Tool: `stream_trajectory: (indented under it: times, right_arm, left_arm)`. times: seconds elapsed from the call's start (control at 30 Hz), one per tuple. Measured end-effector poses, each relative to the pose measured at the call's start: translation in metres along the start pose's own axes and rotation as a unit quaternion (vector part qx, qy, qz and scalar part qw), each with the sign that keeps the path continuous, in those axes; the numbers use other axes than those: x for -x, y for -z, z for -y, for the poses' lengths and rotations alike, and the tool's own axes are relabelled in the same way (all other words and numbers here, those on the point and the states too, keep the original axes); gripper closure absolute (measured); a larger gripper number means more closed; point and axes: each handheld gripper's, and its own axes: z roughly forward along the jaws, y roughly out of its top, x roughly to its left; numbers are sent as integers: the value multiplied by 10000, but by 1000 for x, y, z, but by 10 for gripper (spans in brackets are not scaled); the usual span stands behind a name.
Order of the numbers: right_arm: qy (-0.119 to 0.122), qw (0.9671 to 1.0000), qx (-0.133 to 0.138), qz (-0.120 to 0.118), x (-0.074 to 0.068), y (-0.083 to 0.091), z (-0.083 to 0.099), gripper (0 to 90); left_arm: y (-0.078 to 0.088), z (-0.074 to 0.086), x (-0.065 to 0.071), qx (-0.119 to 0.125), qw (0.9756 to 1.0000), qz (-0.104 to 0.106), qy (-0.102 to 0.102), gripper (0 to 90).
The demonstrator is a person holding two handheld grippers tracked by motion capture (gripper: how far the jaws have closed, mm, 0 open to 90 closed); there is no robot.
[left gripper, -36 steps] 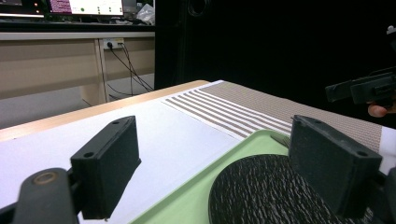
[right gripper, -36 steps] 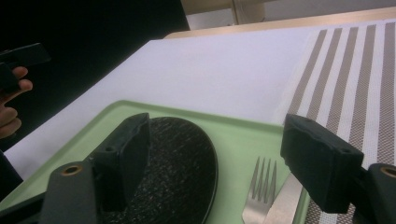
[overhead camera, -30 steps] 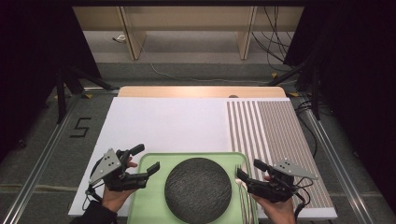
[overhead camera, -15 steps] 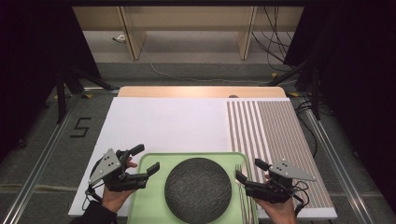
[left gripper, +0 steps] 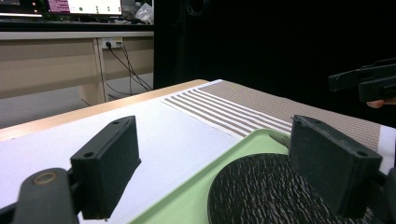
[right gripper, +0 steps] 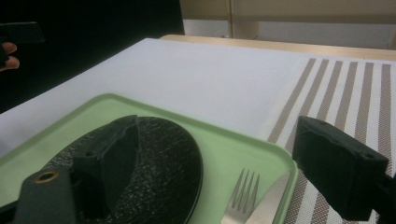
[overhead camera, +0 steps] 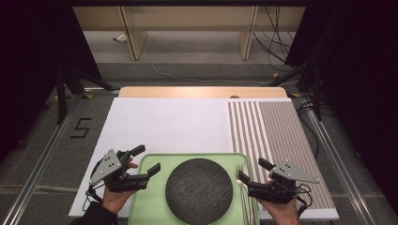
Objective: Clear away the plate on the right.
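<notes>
Both grippers flank the green tray (overhead camera: 155, 206) at the desk's near edge, apparently set to take its two sides. The left gripper (overhead camera: 149, 161) hangs over the tray's left rim, jaws spread, nothing between them. The right gripper (overhead camera: 251, 172), jaws just opened wide and empty, brackets the right rim beside the fork (right gripper: 239, 196) and knife (right gripper: 268, 198). The dark plate (overhead camera: 199, 190) sits mid-tray.

Matt rough-textured dark plate (overhead camera: 199, 189), smooth green plastic-looking tray (overhead camera: 150, 208), shiny metal fork (right gripper: 239, 196) & knife (right gripper: 268, 198).
</notes>
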Motion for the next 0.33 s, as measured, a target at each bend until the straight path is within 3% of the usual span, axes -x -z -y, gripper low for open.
stream_trajectory:
  times: [0.33]
  right_arm:
    - [68, 10000, 1, 7, -1, 0, 0, 160]
  left_arm:
    - [0, 0, 0, 2, 10000, -5, 5, 161]
